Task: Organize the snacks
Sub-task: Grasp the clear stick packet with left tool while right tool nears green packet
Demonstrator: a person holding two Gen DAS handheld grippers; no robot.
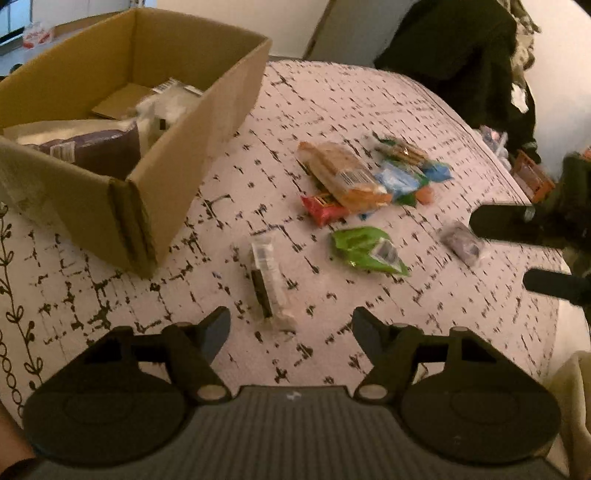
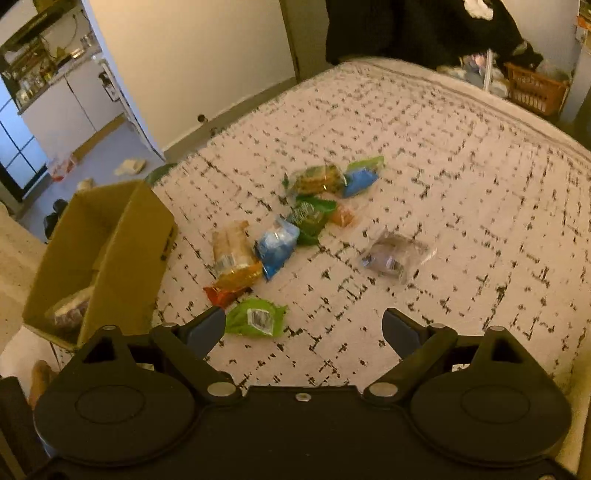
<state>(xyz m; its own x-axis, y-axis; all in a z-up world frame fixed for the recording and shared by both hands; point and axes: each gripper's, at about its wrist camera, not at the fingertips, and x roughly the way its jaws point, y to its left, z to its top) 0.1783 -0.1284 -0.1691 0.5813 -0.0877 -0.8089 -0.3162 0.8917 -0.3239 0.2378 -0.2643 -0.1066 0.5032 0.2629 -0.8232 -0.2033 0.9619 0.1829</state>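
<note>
Several snack packets lie on a patterned white bedspread [image 1: 369,103]. In the left wrist view my left gripper [image 1: 291,326] is open and empty, just short of a clear-wrapped bar [image 1: 267,280]. Beyond lie a green packet [image 1: 369,249], a red packet [image 1: 323,208], a cracker pack [image 1: 343,175], blue packets [image 1: 400,177] and a clear purple packet [image 1: 461,243]. A cardboard box [image 1: 177,155] at left holds a purple bag [image 1: 92,147]. My right gripper [image 2: 303,328] is open and empty, above the green packet [image 2: 256,317]; its fingers [image 1: 517,221] show at the left view's right edge.
The box [image 2: 122,258] stands at the bed's left edge in the right wrist view. Dark clothes [image 2: 406,29] hang beyond the far end. An orange basket [image 2: 535,88] sits past the far right corner. A kitchen area [image 2: 44,92] shows at far left.
</note>
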